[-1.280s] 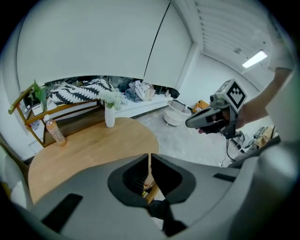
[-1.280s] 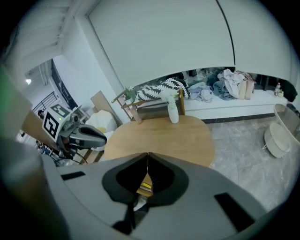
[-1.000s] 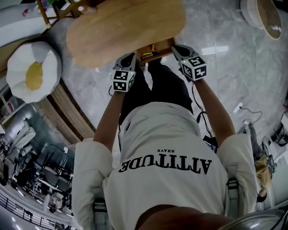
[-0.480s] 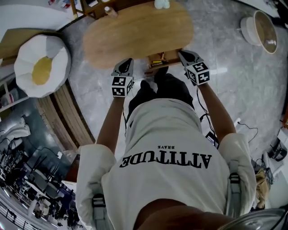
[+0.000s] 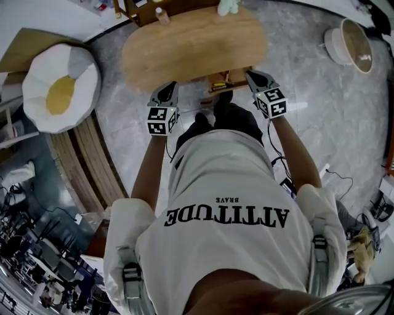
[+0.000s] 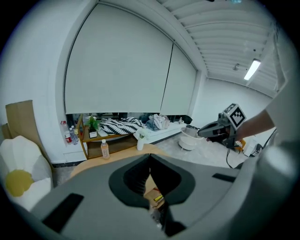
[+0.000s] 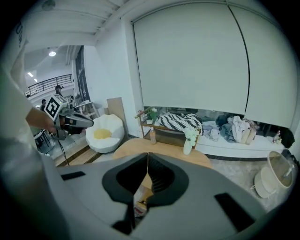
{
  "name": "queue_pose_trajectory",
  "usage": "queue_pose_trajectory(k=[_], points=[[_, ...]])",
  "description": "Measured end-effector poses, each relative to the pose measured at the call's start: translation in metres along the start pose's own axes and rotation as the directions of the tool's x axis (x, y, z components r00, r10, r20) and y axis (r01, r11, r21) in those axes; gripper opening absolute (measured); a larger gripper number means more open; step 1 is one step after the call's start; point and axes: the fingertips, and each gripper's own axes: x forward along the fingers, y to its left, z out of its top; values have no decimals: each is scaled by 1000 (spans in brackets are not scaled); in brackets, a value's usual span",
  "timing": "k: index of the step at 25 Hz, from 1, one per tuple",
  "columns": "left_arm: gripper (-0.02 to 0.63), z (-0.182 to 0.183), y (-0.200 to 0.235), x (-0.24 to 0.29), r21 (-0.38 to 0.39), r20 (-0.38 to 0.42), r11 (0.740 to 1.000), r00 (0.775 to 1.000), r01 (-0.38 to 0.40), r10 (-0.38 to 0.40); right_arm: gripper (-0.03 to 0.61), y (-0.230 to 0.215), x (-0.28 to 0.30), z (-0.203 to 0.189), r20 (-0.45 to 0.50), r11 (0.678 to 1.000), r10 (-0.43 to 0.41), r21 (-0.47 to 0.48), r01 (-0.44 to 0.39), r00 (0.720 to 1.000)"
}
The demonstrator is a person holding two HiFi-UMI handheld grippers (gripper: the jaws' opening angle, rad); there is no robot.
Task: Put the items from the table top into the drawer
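Note:
An oval wooden table [image 5: 194,46] stands ahead of me, with its drawer [image 5: 220,80] pulled open at the near edge and small yellow items inside. On the far side of the top stand a bottle of orange drink [image 5: 161,15] and a white vase with flowers [image 5: 226,6]. My left gripper [image 5: 171,87] hovers at the near left edge, shut and empty. My right gripper [image 5: 250,74], also shut and empty, hangs just right of the drawer. The left gripper view shows the bottle [image 6: 104,149] and vase [image 6: 139,142] beyond its closed jaws. The right gripper view shows the same bottle [image 7: 152,135] and vase [image 7: 188,143].
An egg-shaped beanbag [image 5: 58,86] sits left of the table beside a wooden step [image 5: 83,166]. A white basket [image 5: 348,43] stands on the floor at right, and a cable [image 5: 335,175] trails by my right side. A low shelf [image 7: 161,129] and clothes line the far wall.
Both grippers have risen and drawn back from the table's near edge. The table now sits higher in the head view, and the bottle and vase have come into sight.

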Motion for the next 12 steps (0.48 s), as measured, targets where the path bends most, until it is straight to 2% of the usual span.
queue_pose_trajectory(k=[8, 12], points=[[21, 7, -3, -27, 25, 39, 999, 999, 28, -29, 20, 17, -27, 7, 49, 995, -62, -79, 66, 997], [21, 12, -14, -30, 45, 50, 998, 998, 35, -37, 20, 15, -46, 8, 76, 993, -76, -81, 82, 994]])
